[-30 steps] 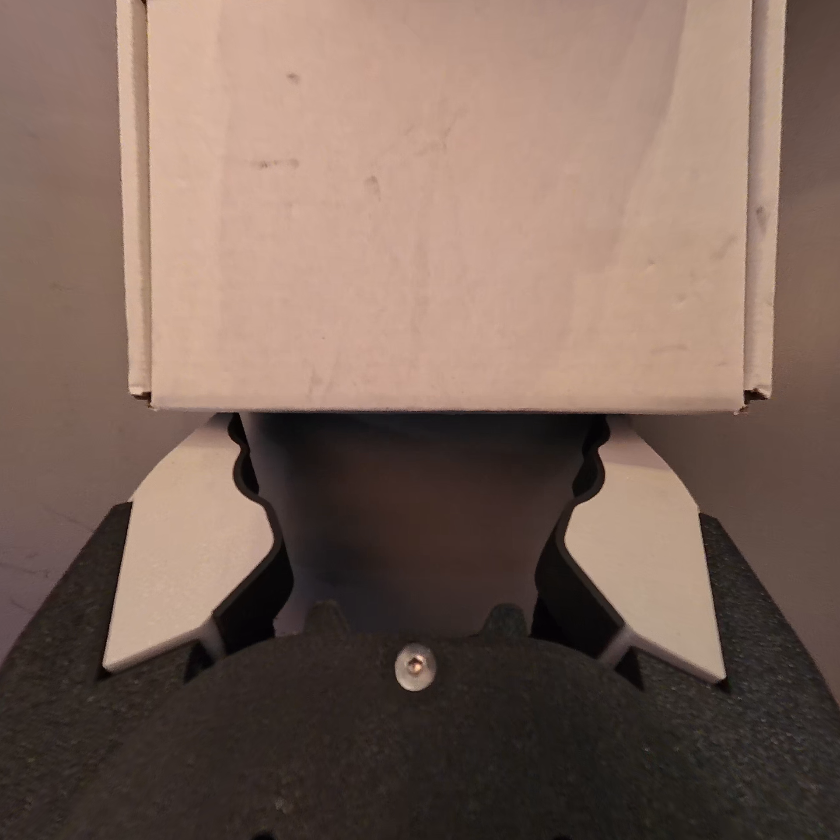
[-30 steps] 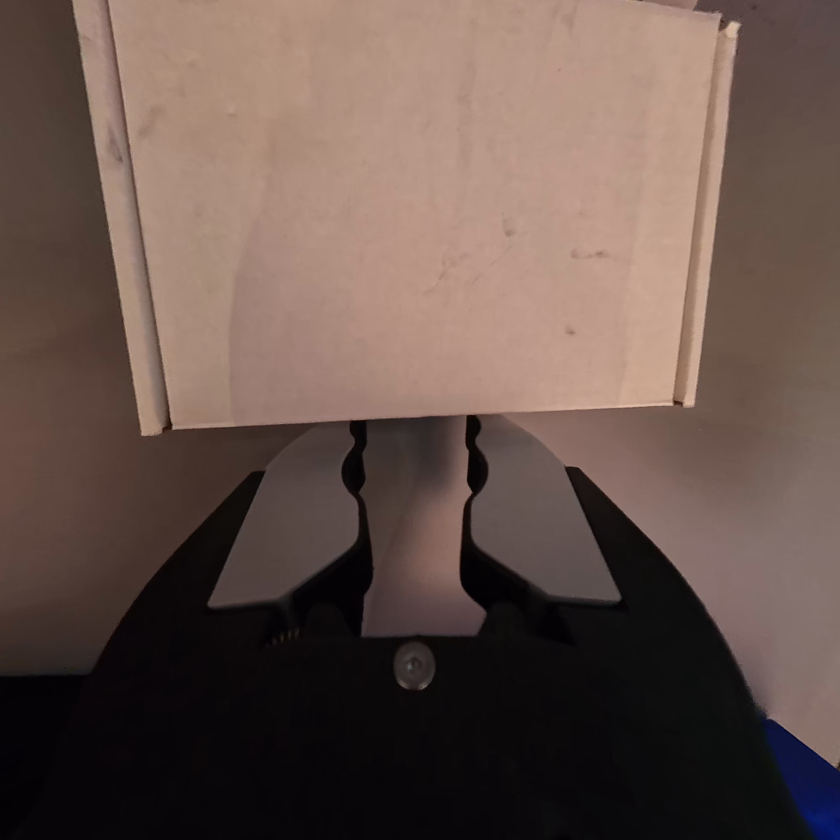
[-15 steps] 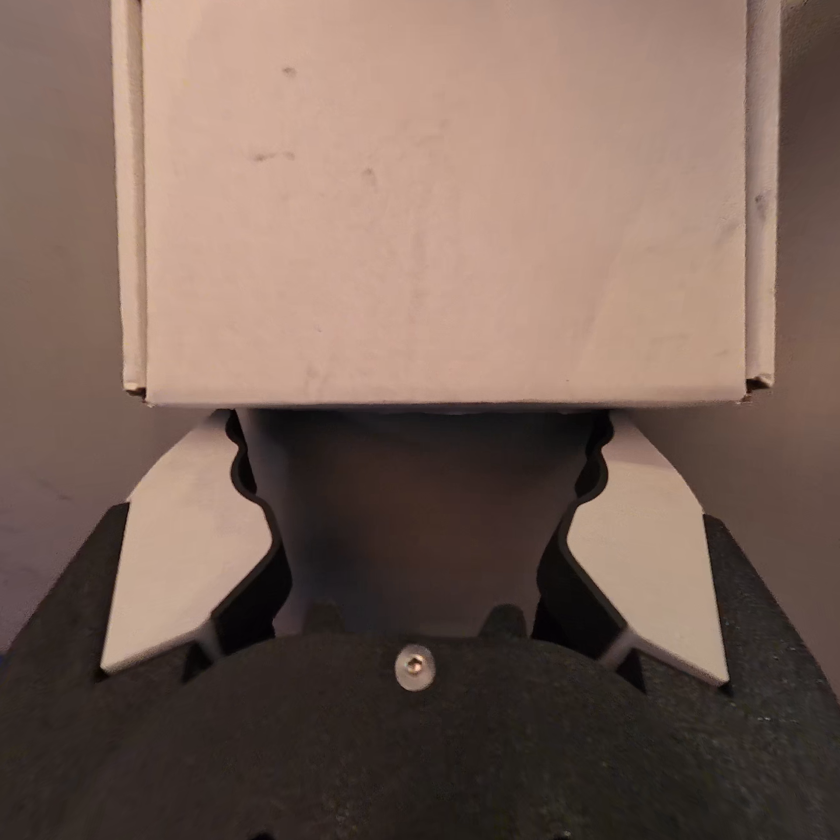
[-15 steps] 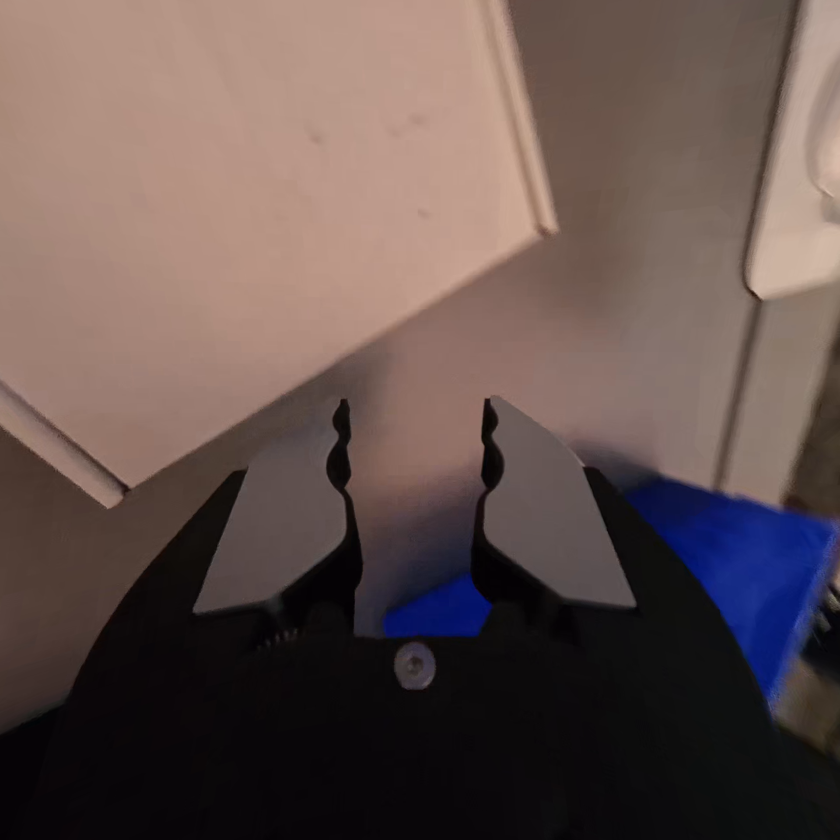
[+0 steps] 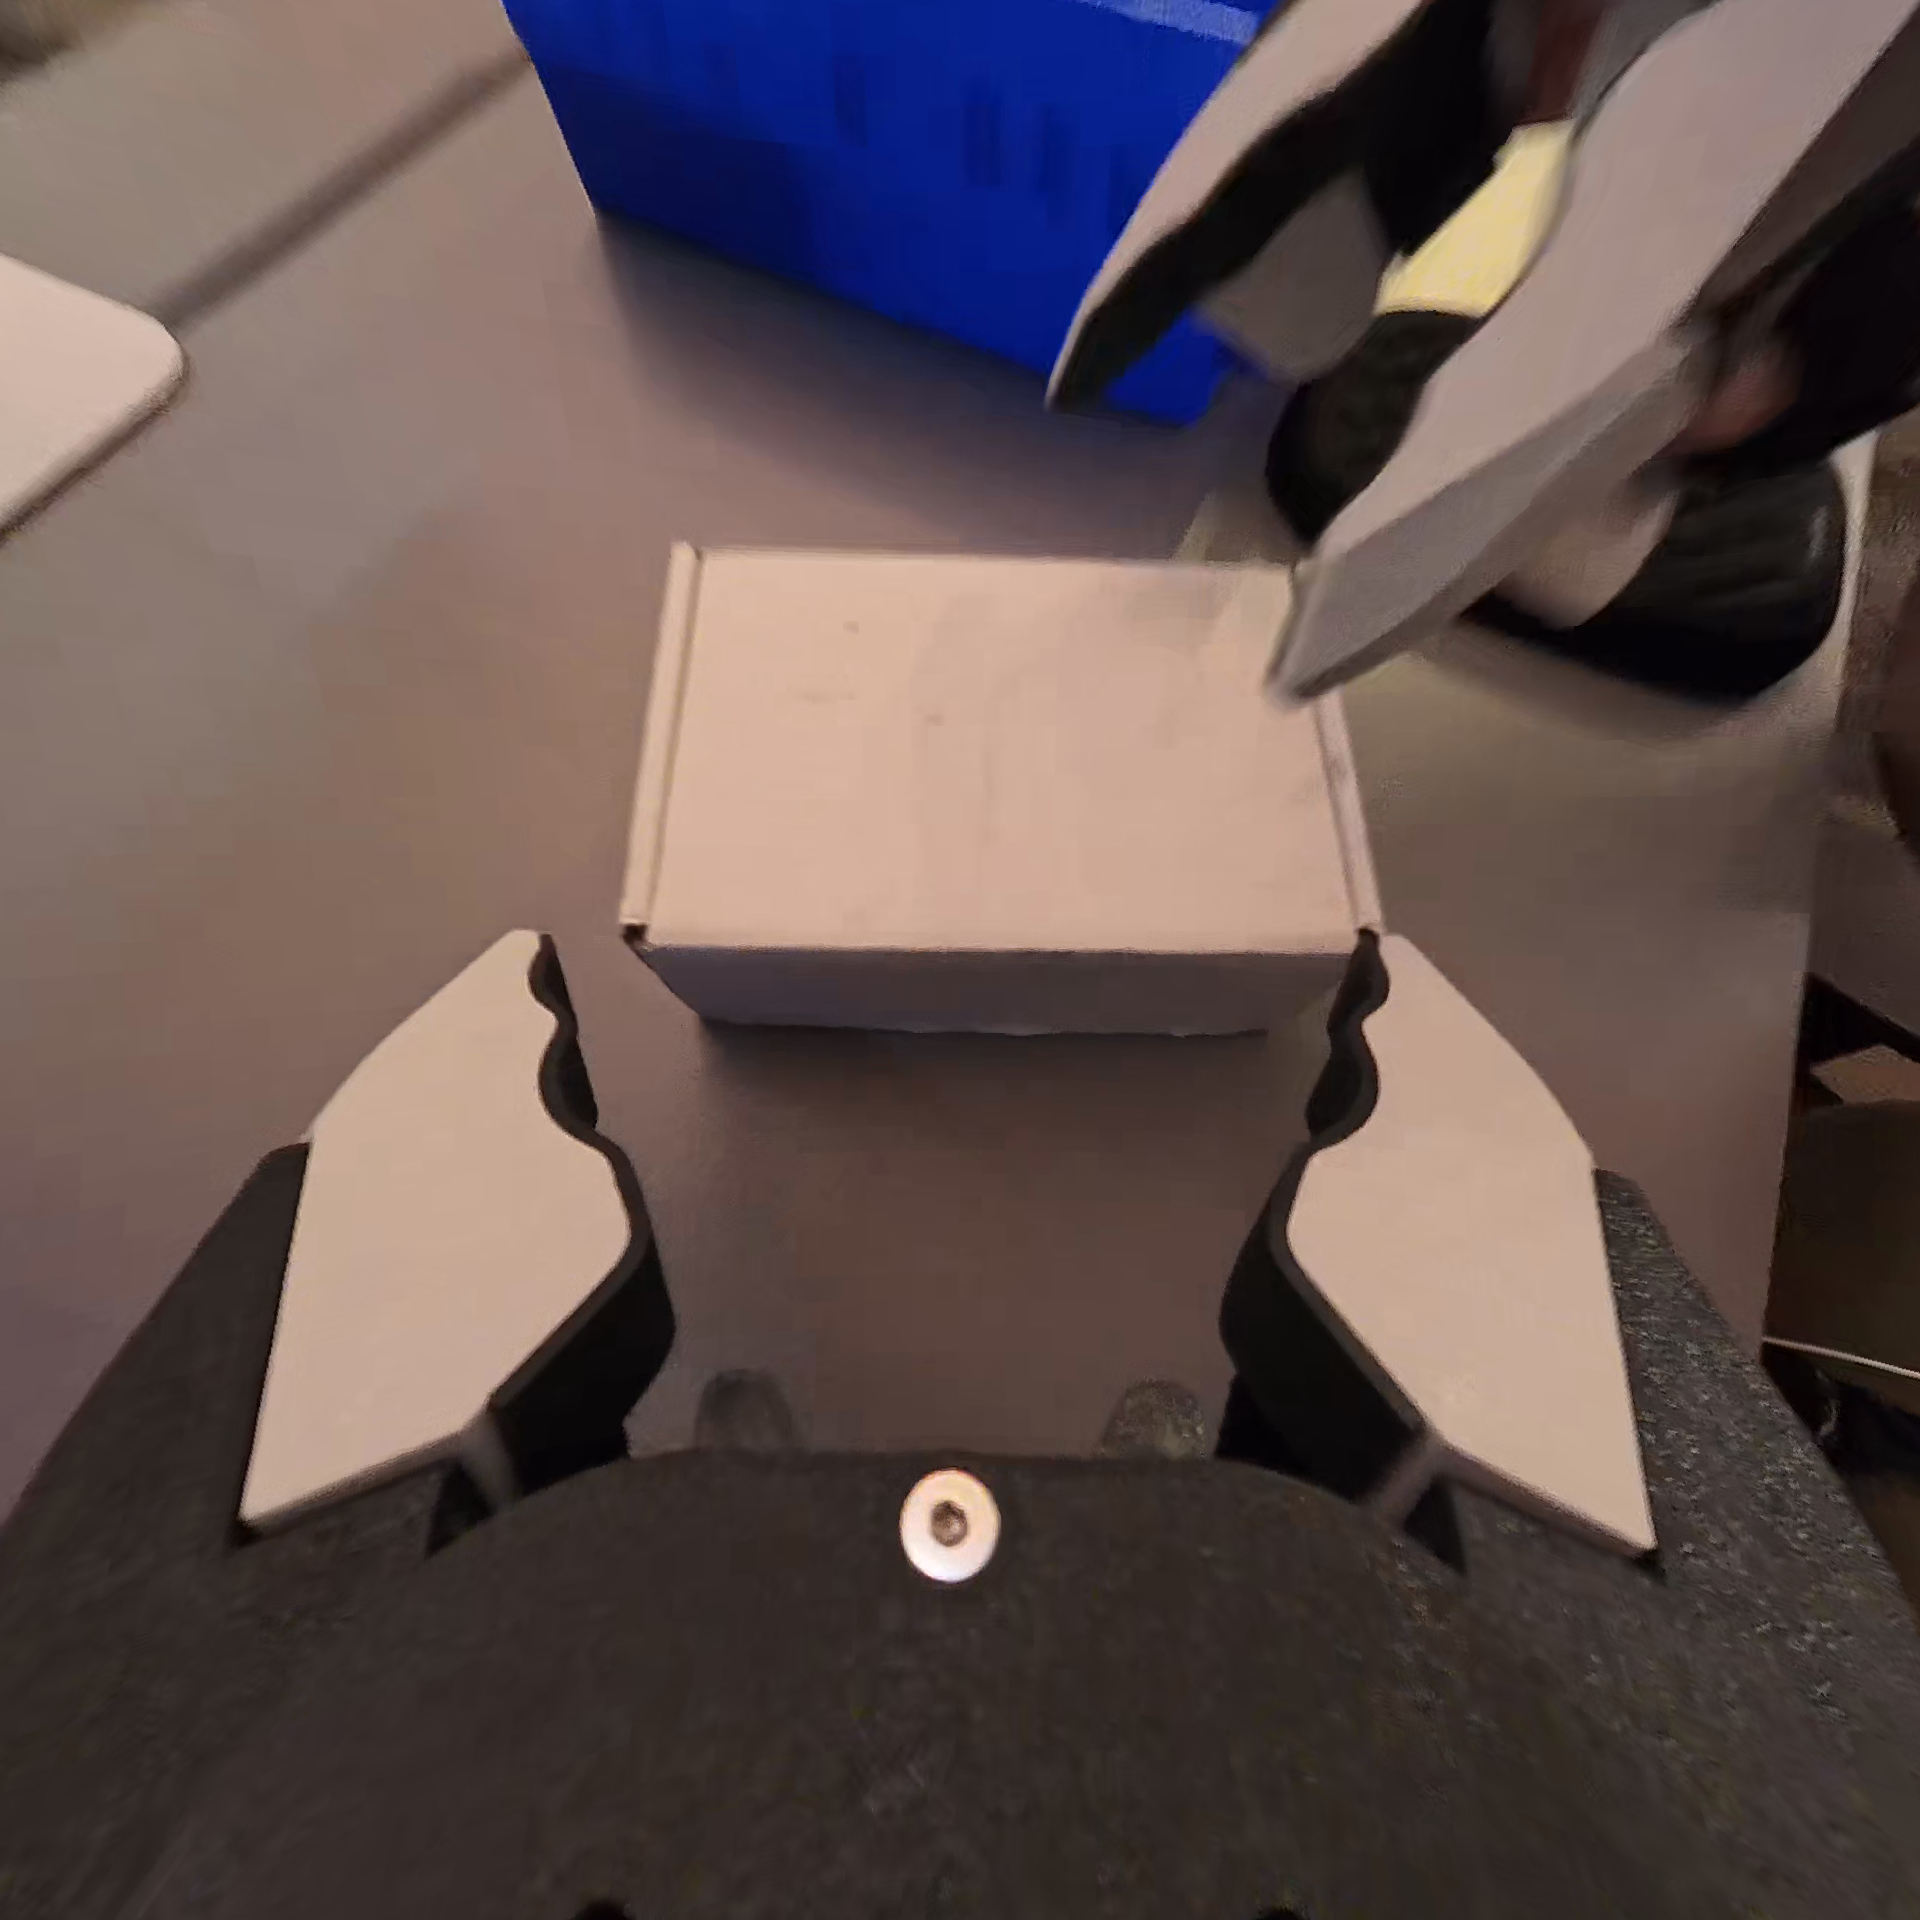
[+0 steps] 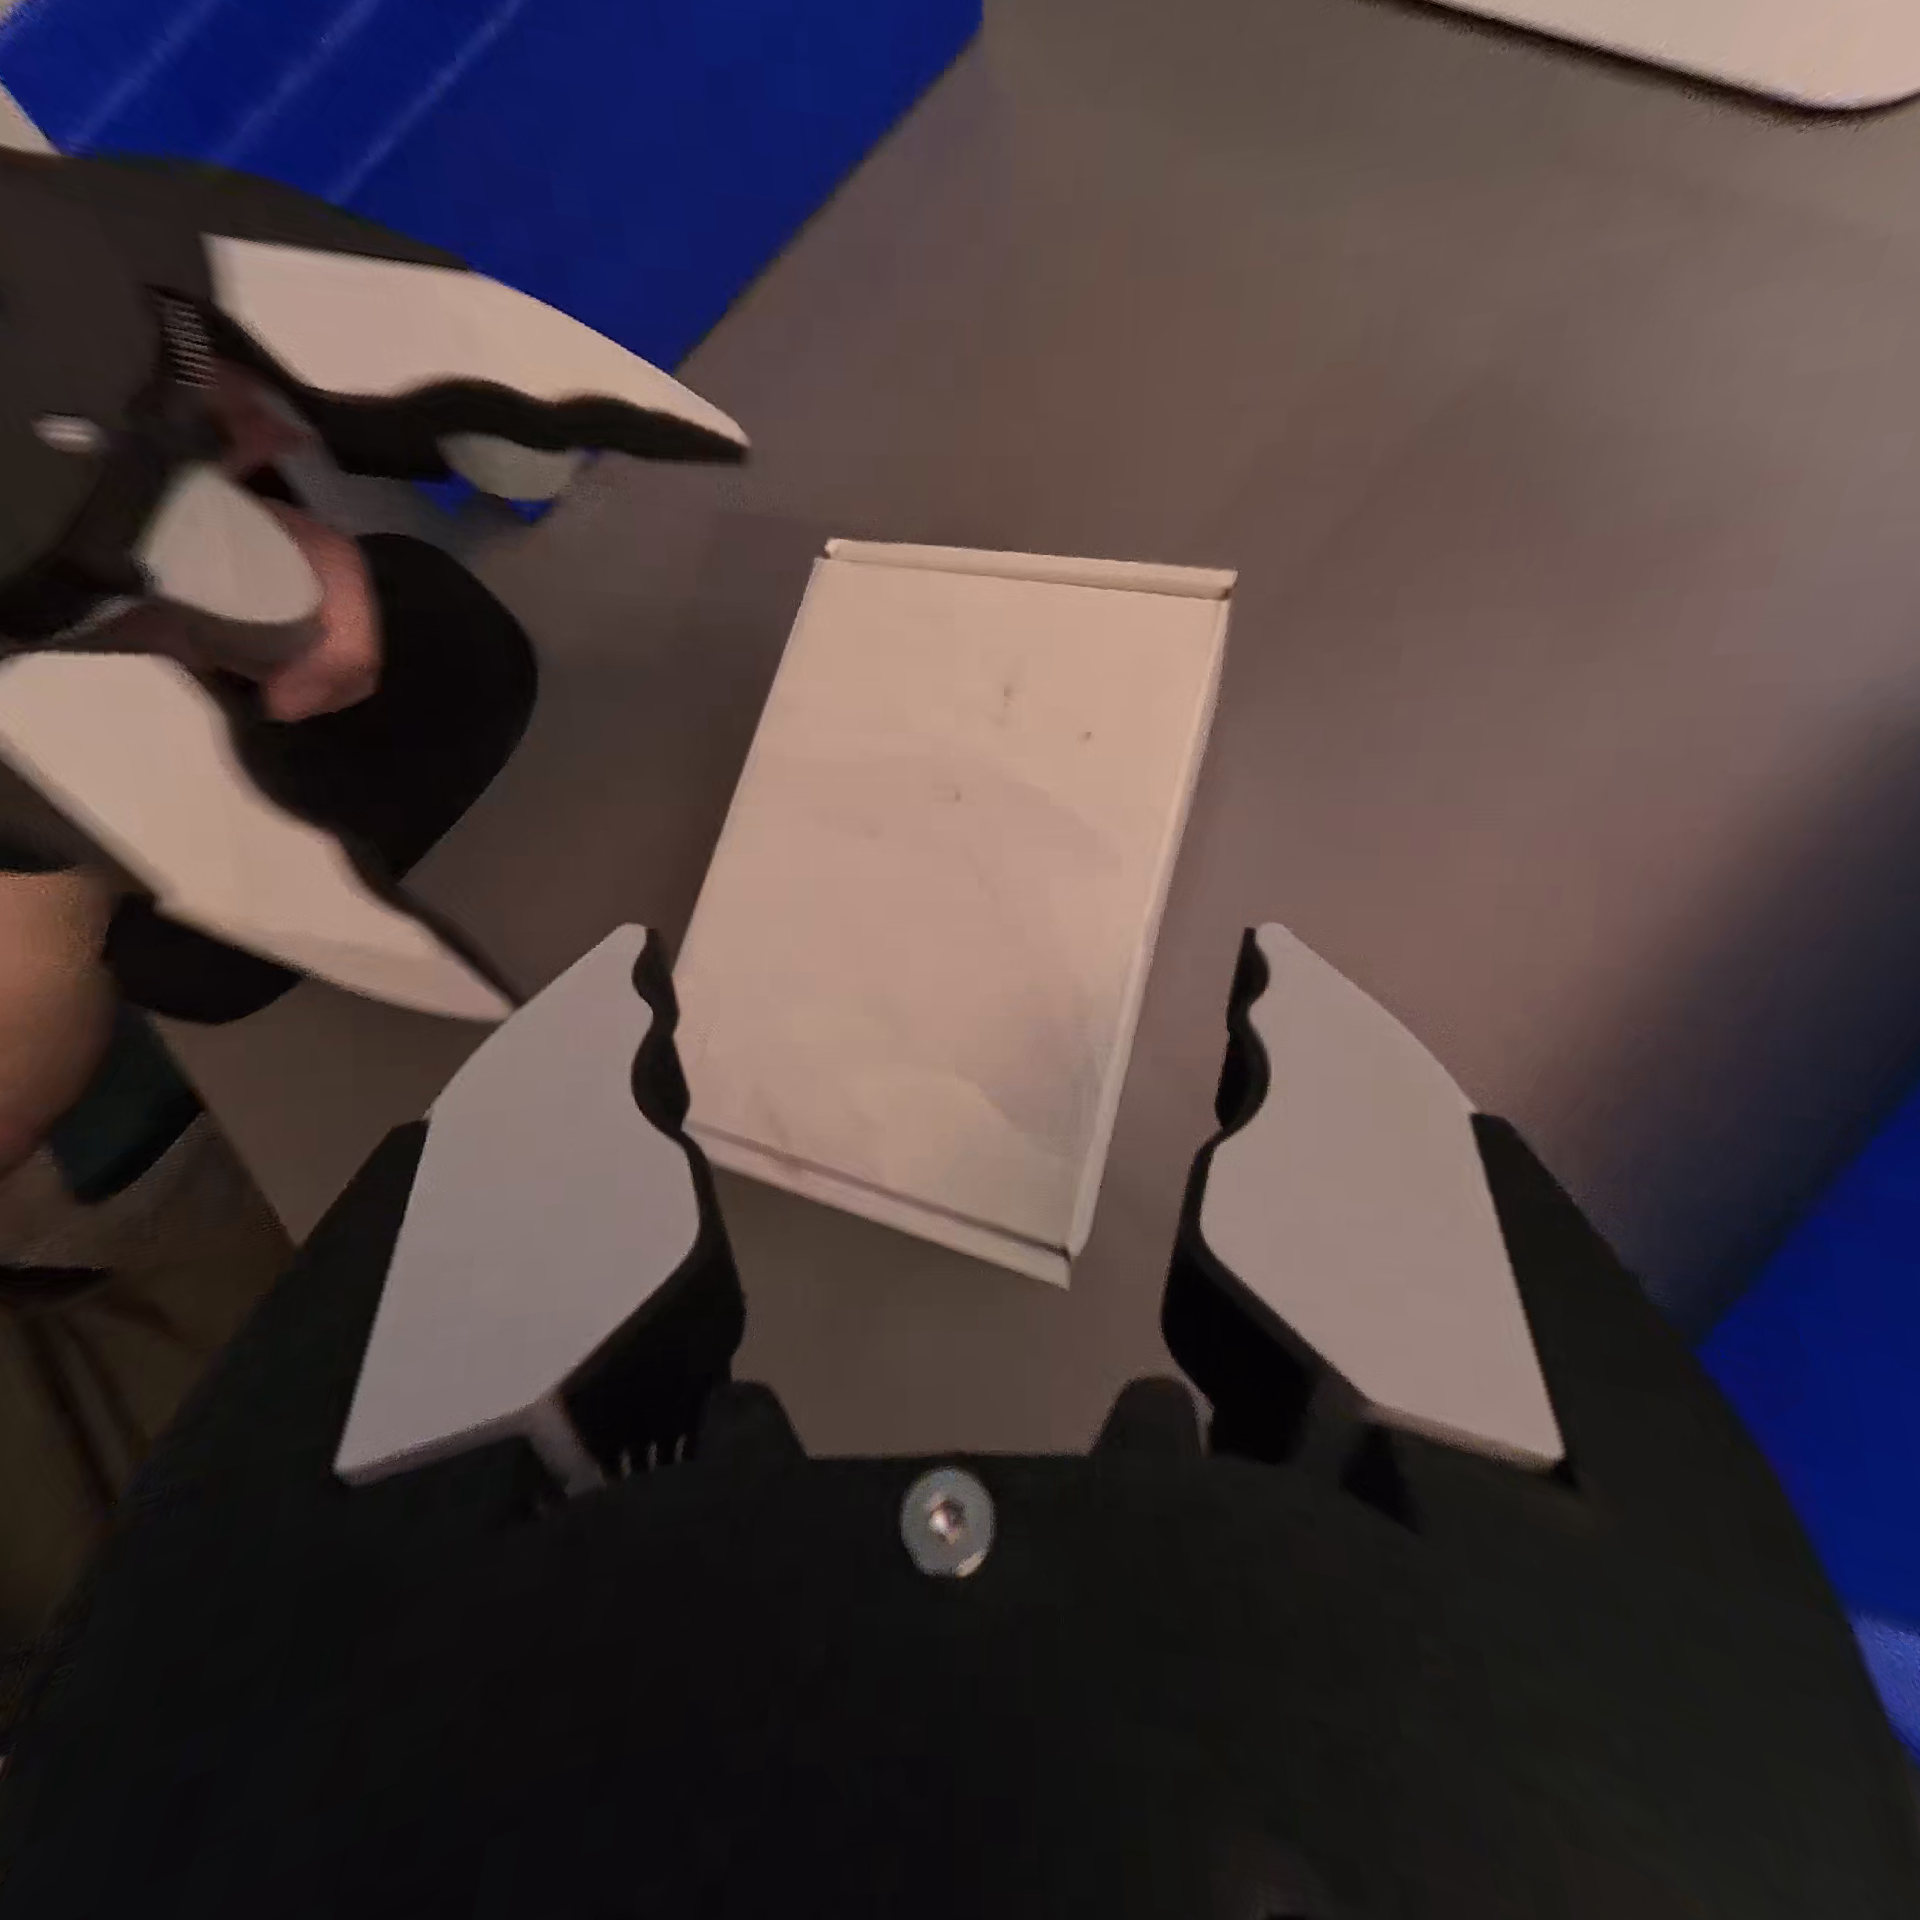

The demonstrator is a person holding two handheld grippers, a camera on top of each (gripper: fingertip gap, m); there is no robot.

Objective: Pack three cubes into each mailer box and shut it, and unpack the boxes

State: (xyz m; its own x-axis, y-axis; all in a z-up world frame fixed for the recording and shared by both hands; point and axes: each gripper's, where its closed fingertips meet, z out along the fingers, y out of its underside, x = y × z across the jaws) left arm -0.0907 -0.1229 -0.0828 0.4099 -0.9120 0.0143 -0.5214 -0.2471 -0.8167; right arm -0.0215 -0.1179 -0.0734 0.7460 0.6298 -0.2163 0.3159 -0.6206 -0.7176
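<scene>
Mailer box (image 5: 987, 758) now farther off, shut on table (image 5: 364, 623), both hand-held grippers backed away, wide, empty

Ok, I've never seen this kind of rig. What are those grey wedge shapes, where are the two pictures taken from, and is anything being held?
The wedges are the fingers of two hand-held grippers; a person carries one in each hand. Each picture comes from a camera on one gripper, looking along its fingers. The left gripper and right gripper are both open and hold nothing. A shut white box lies on the dark table, with a blue bin behind it.
</scene>
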